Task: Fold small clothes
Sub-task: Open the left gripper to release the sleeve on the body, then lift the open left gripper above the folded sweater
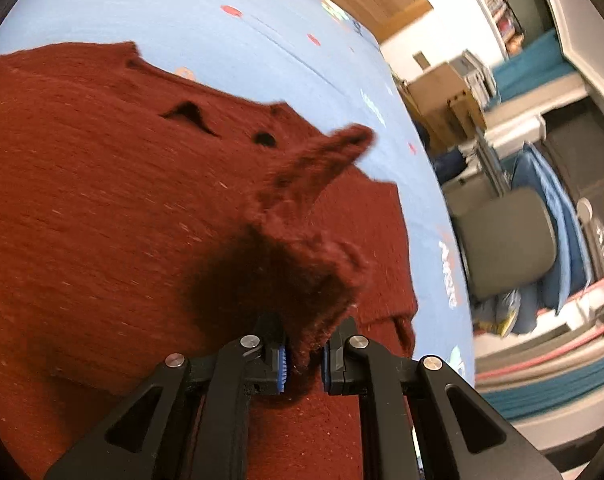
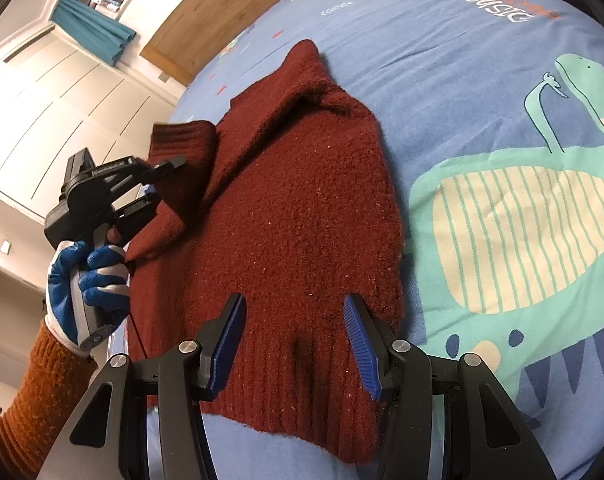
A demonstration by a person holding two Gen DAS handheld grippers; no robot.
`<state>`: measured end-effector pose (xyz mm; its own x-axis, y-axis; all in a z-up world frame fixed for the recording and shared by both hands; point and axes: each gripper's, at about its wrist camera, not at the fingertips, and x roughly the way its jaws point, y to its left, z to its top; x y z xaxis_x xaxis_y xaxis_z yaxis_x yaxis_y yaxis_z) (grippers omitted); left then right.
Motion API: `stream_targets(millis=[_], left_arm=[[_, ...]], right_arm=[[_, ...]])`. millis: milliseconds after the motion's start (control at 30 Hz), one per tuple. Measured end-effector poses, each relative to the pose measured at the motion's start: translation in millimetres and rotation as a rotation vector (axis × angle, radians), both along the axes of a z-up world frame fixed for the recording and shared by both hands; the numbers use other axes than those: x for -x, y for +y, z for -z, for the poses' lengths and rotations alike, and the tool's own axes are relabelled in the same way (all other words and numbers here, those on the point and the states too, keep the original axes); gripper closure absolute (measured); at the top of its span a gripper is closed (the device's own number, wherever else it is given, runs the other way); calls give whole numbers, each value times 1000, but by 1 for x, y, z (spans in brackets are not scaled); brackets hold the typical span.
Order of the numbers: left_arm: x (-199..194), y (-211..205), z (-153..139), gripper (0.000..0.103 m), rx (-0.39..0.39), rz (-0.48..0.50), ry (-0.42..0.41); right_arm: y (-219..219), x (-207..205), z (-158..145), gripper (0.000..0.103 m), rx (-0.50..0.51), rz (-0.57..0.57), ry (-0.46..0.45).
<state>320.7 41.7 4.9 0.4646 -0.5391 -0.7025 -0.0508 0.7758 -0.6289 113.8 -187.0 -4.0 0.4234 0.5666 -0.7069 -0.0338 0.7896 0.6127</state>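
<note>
The fuzzy dark-red knitted sweater [image 2: 294, 208] lies flat on the blue dinosaur-print bedsheet [image 2: 481, 80], its ribbed sleeve clamped in the left gripper [image 1: 303, 364], while the right gripper [image 2: 294, 344] hovers with jaws apart above the ribbed hem.

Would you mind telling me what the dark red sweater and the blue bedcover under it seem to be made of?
The sweater looks like a fuzzy, matte wool or acrylic knit: a nubby surface with pale flecks and a ribbed hem. The bedcover looks like smooth woven cotton or a blend: flat, with fine creases and a printed dinosaur. The exact fibre of either cannot be told.
</note>
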Motion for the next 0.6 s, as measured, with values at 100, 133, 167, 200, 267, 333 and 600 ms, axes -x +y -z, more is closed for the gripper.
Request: stream_targets(millis=[100,133,167,200,267,333,600], left_arm=[[-5,-17,8,84,-27,34,32],[-6,-21,10,79,-29,42,40],[-6,-24,11,77,-29,50,42],[-6,-27,10,72,-31,57,37],[-3,-32,3,68,-30,80,17],[2,-33,-4,67,-34,98,-14],[12,-16,-6,66,-48,50,-55]], right_arm=[[0,1,0,51,0,1,1],[0,1,0,51,0,1,0],[0,0,0,51,1,0,1],[0,1,0,51,1,1,1],[-1,1,0,51,0,3,2],[-1,1,0,51,0,5,2],[0,1,-1,51,3,4,-3]])
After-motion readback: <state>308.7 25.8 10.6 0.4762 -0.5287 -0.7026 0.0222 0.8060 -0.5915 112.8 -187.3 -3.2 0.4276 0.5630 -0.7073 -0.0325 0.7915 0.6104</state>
